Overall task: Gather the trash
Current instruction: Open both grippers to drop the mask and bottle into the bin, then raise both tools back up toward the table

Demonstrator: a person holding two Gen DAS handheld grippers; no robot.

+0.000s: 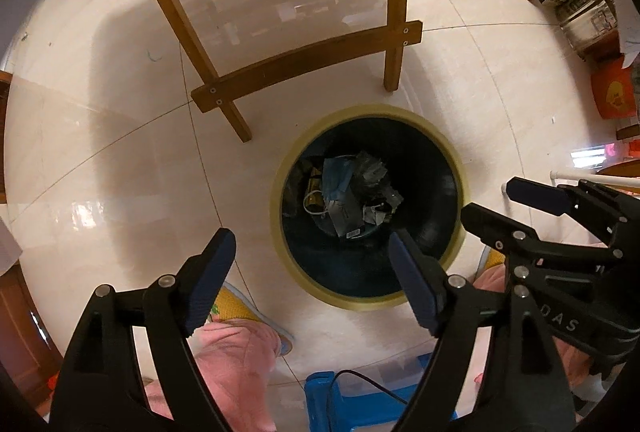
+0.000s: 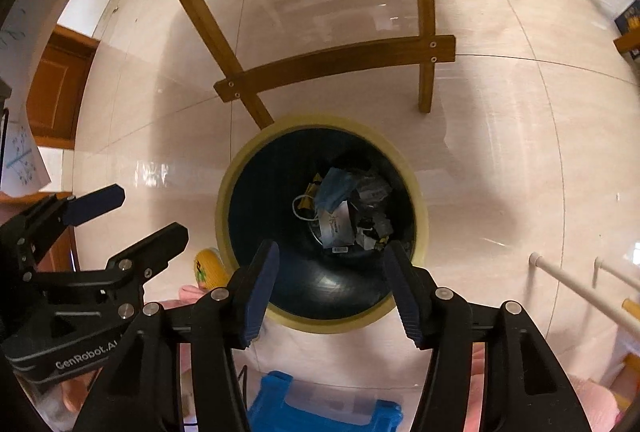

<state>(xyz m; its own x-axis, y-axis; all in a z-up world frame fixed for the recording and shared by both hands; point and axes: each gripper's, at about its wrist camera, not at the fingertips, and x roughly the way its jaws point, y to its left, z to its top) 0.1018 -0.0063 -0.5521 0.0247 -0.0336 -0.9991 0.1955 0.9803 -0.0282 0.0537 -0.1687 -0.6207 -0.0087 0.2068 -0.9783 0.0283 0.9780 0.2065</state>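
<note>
A round trash bin (image 1: 280, 188) with a pale yellow rim and dark inside stands on the tiled floor; it also shows in the right wrist view (image 2: 224, 200). Inside lie a blue face mask (image 1: 336, 178) (image 2: 334, 188), crumpled silvery wrappers (image 1: 374, 188) (image 2: 372, 220) and a barcode-labelled packet (image 2: 338, 228). My left gripper (image 1: 310, 250) is open and empty above the bin's near-left side. My right gripper (image 2: 332, 262) is open and empty above the bin's near edge. Each gripper shows in the other's view, the right one (image 1: 492, 200) and the left one (image 2: 148, 212), both open.
A wooden chair's legs (image 1: 236, 116) and crossbar (image 1: 304, 64) stand just beyond the bin. A blue plastic stool (image 2: 324, 408) and pink-clothed legs (image 1: 236, 356) are below me. Boxes and an orange bag (image 1: 612, 88) sit at the far right. White rods (image 2: 572, 288) are at the right.
</note>
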